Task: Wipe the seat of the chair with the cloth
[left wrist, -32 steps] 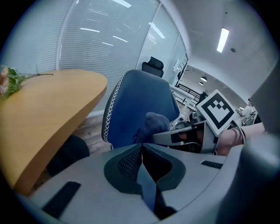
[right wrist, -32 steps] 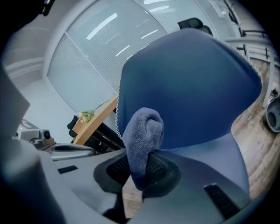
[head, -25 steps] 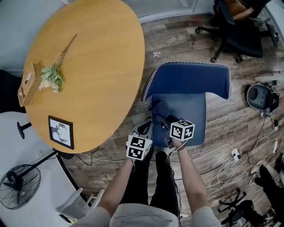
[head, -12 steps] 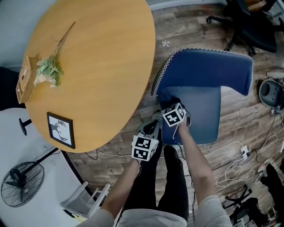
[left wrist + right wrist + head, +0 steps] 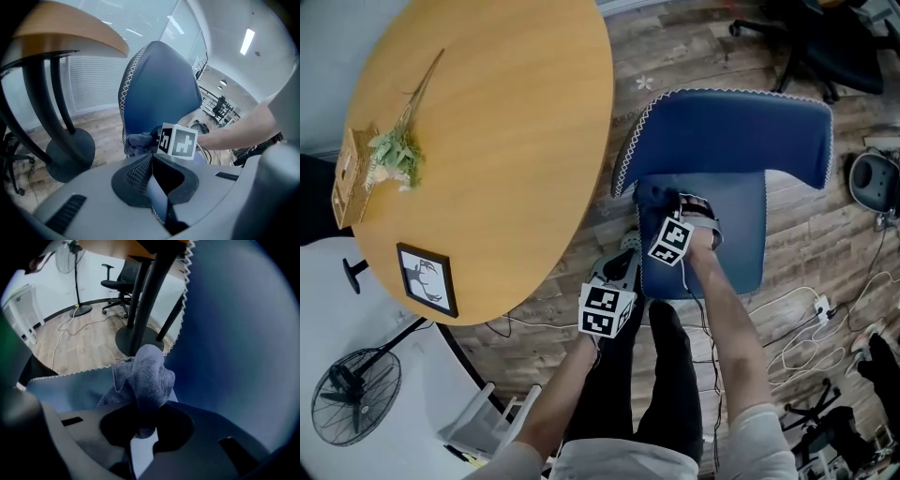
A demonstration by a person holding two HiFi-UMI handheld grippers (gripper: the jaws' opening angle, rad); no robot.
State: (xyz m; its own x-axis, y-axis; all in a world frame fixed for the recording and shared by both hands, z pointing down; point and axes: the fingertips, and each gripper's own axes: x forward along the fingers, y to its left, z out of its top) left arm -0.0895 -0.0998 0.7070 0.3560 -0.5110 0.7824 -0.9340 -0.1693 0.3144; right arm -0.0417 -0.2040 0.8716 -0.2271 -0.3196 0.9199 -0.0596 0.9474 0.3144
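Note:
The blue chair (image 5: 741, 131) stands by the round table, its seat (image 5: 741, 234) facing me. A crumpled grey-blue cloth (image 5: 654, 195) (image 5: 147, 376) lies pressed on the seat's back left corner, next to the backrest. My right gripper (image 5: 675, 217) (image 5: 143, 420) is shut on the cloth, which bulges out ahead of its jaws. My left gripper (image 5: 622, 270) (image 5: 152, 161) sits at the seat's front left corner. Its jaws are closed on the seat's stitched edge. In the left gripper view the cloth (image 5: 138, 143) shows beside the right gripper's marker cube (image 5: 178, 140).
The round wooden table (image 5: 506, 112) overhangs the chair's left side; its dark pedestal (image 5: 65, 152) stands close by. On it lie a framed picture (image 5: 427, 279) and a flower sprig (image 5: 394, 155). Cables (image 5: 806, 347), a floor fan (image 5: 352, 394) and a black office chair (image 5: 825, 47) surround the area.
My right gripper has dragged the cloth from the seat's front left area back towards the backrest. The left gripper has kept its place at the seat's front corner.

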